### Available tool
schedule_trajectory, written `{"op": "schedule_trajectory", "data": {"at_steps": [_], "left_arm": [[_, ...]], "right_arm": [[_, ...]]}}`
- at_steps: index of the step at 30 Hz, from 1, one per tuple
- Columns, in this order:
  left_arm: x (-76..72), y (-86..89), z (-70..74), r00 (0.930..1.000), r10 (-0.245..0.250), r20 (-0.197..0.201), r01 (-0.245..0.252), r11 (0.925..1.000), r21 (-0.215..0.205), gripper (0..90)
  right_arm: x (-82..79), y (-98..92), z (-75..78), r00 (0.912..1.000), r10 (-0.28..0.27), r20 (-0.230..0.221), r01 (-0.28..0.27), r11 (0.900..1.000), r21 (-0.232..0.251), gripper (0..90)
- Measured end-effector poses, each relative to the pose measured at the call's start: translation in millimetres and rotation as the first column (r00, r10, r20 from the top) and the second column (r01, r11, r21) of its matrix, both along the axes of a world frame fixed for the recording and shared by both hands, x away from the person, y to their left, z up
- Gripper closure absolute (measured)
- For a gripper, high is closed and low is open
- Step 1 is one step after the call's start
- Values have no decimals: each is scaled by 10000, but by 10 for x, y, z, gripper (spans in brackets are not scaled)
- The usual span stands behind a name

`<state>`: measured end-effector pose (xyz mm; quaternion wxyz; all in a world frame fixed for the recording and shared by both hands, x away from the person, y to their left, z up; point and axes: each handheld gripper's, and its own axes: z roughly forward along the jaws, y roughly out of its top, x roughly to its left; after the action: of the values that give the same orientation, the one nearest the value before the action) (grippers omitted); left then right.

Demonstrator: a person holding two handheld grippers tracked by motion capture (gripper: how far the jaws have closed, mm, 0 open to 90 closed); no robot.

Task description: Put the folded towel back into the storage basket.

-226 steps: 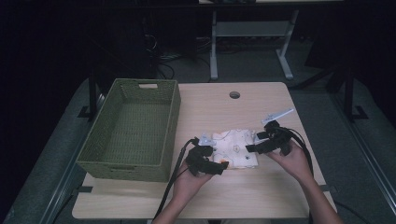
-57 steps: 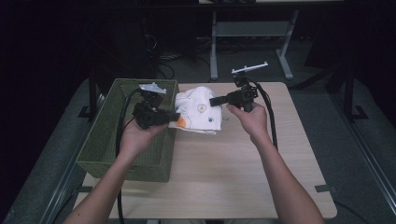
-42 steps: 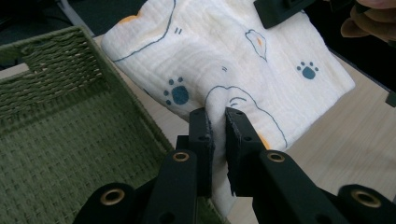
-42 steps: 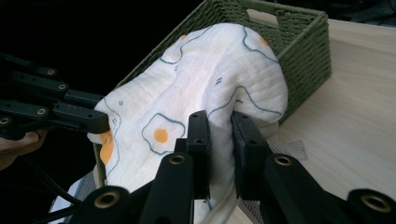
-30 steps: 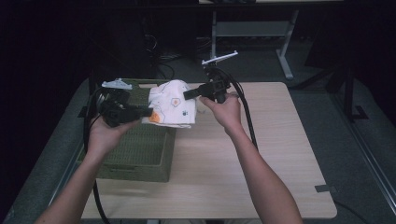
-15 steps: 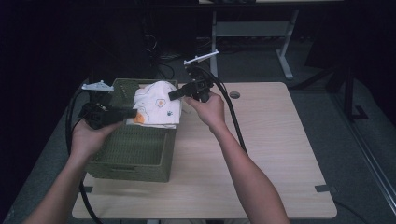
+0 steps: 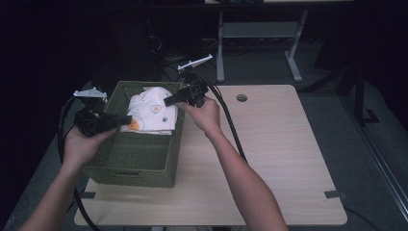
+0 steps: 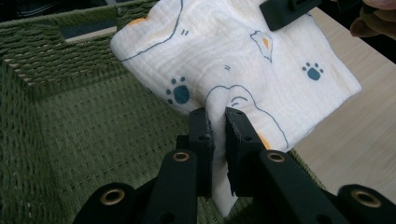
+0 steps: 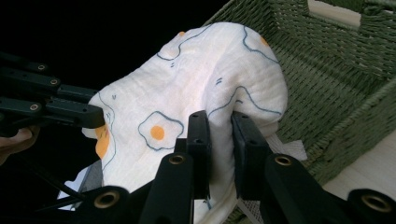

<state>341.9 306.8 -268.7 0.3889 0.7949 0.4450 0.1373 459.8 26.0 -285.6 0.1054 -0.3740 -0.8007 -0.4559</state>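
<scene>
You hold the folded cloth above the green basket, not yet inside; your left gripper pinches one edge, your right gripper the other; what is left, I judge: lower it in and let go.

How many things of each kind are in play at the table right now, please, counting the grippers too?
Grippers: 2, the left gripper and the right gripper, each shut on the cloth
Folded printed cloth: 1, held over the basket
Green woven basket: 1
Total: 4
</scene>
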Motion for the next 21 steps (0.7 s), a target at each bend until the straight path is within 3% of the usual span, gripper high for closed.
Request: {"op": "schedule_trajectory", "data": {"at_steps": [21], "left_arm": [[-13, 258, -166, 9986, 432, -291, -424, 9987, 264, 823]], "right_arm": [[37, 325, -207, 9994, 189, -282, -189, 9998, 8, 786]]}}
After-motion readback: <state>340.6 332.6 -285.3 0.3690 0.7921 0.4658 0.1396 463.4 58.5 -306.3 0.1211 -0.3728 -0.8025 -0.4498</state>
